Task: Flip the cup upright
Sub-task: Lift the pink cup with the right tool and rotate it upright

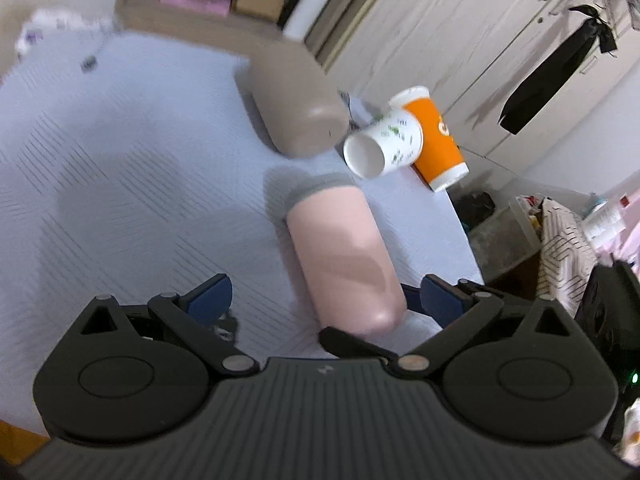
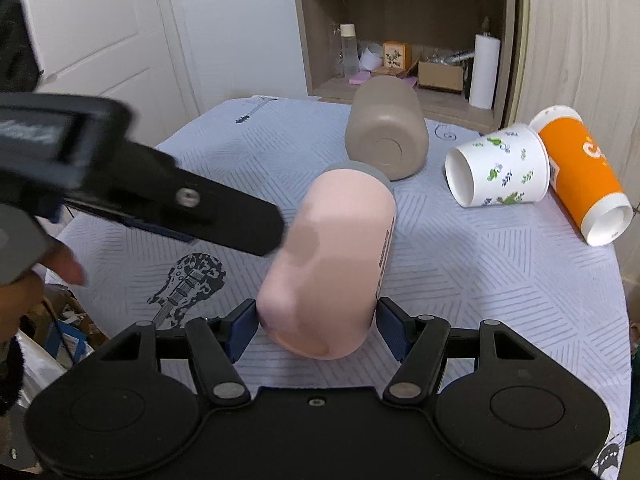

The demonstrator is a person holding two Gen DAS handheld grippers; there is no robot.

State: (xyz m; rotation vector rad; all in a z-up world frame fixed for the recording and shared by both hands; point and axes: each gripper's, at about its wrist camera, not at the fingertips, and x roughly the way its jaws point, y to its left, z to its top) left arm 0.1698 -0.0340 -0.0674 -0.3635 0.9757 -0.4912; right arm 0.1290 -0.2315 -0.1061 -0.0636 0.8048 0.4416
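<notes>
A pink cup [image 2: 332, 264] with a grey rim lies tilted on the blue-white tablecloth [image 2: 480, 272], base toward me. My right gripper [image 2: 316, 330] has its blue pads on both sides of the cup's base and is shut on it. The pink cup also shows in the left wrist view [image 1: 344, 256]. My left gripper [image 1: 326, 298] is open, its jaws wide apart, the cup's base close to its right pad. In the right wrist view the left gripper's black finger [image 2: 192, 208] reaches in from the left, near the cup's side.
A brown cup [image 2: 386, 128] lies on its side behind the pink one. A white patterned paper cup [image 2: 500, 166] and an orange paper cup [image 2: 580, 176] lie on their sides at the right, near the table edge. A wooden shelf [image 2: 404, 32] stands behind the table.
</notes>
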